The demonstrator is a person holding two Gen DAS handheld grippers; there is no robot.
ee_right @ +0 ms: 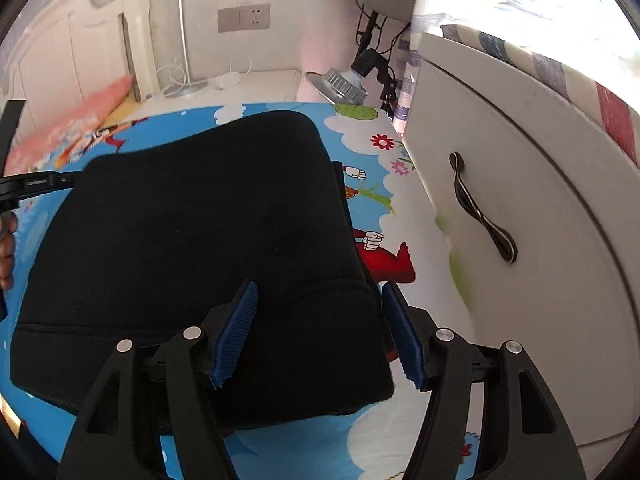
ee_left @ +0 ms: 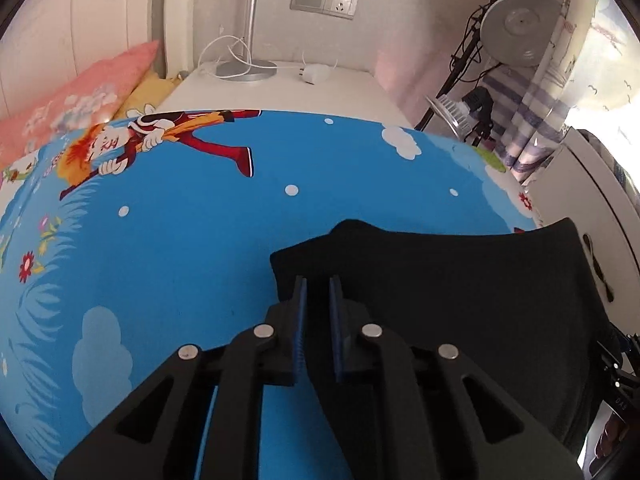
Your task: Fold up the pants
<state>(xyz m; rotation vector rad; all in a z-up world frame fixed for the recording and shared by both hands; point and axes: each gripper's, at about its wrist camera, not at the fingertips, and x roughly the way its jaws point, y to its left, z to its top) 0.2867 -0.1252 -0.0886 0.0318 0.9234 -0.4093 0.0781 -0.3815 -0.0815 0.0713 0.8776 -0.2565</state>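
The black pants [ee_right: 200, 220] lie folded into a thick rectangle on the blue cartoon bed sheet [ee_right: 360, 432]. My right gripper [ee_right: 320, 286] hovers open over their near right corner. Its left pad is above the cloth, its right pad just past the pants' right edge, and neither presses on anything. In the left wrist view the pants [ee_left: 460, 280] fill the lower right. My left gripper [ee_left: 317, 280] sits at their left edge with the jaws nearly together and black cloth pinched between the blue pads. The left gripper [ee_right: 60, 179] also shows at the pants' far left corner, with a hand behind it.
A white cabinet [ee_right: 540, 240] with a dark handle [ee_right: 480, 216] stands close along the bed's right side. A pink pillow [ee_left: 72, 100] lies at the headboard. On the nightstand [ee_left: 320, 88] are a lamp base and a charger. A fan [ee_left: 520, 28] and a clamp light [ee_right: 344, 80] stand at the far corner.
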